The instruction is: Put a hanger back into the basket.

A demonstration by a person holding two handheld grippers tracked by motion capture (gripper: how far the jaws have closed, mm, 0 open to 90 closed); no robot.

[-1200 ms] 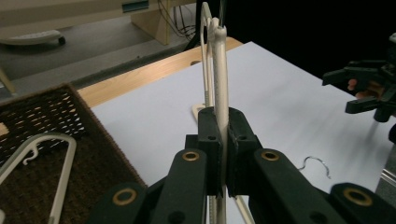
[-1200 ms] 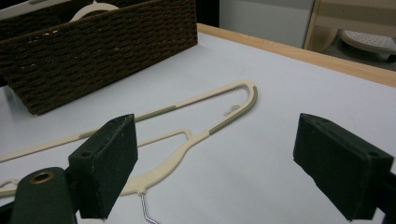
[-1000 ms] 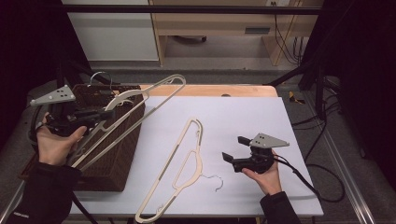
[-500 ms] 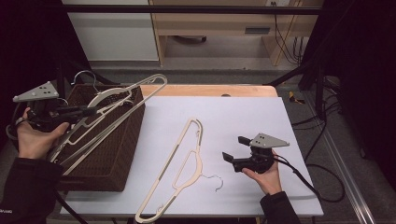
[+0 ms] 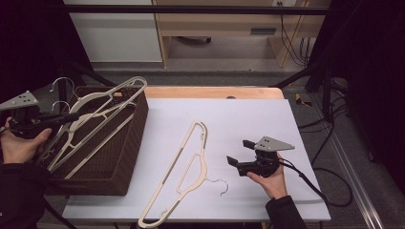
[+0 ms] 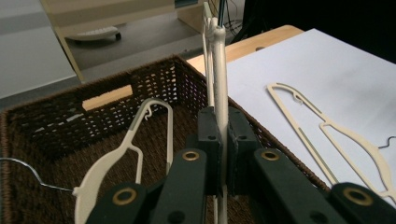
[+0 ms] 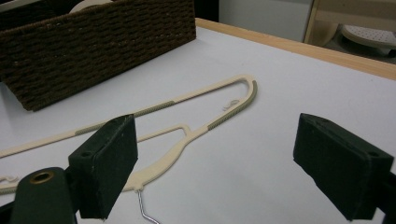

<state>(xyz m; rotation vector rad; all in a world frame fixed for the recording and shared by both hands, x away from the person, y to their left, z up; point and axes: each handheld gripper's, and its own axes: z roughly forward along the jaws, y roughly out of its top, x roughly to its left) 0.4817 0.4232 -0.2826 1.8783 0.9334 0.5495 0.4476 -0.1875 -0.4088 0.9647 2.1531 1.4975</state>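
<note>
White table point(image 5: 248, 119); wicker basket point(image 5: 114, 162) at its left edge. Left gripper point(image 6: 218, 140) clamps a cream hanger point(image 6: 219, 70) over the basket, above another hanger point(image 6: 121, 154) inside. Right gripper point(image 7: 215, 163), jaws wide apart, hovers over a third hanger point(image 7: 187, 130) on the table.

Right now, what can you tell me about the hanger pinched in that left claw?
The held hanger is cream plastic, with thin arms, a lower bar and a silvery wire hook at its left end. The left claw is shut on one of its thin bars, holding it edge-on and tilted over the dark brown woven basket. Another cream hanger lies inside the basket beneath it. Whether the two touch is hard to tell.
</note>
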